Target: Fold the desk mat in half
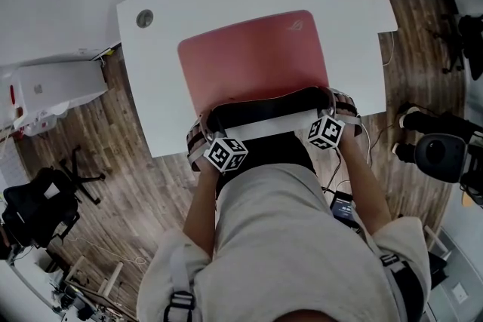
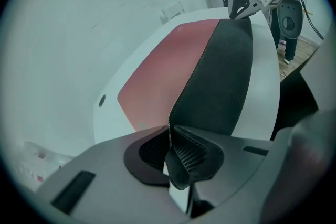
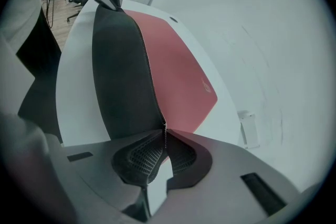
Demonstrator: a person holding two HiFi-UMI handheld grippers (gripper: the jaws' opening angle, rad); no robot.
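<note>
White rounded desk (image 1: 155, 79) bears red desk mat (image 1: 256, 56), black underside seemingly rubbery.

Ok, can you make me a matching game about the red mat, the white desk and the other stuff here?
Things:
1 red rectangular desk mat
2 white desk
3 round grey desk cap
4 left gripper

States:
A sits near the desk's far left corner
B shut on the mat's near corner
C near edge lifted, black underside showing
D lies under the mat

Pairs: 1-C, 2-D, 3-A, 4-B.
</note>
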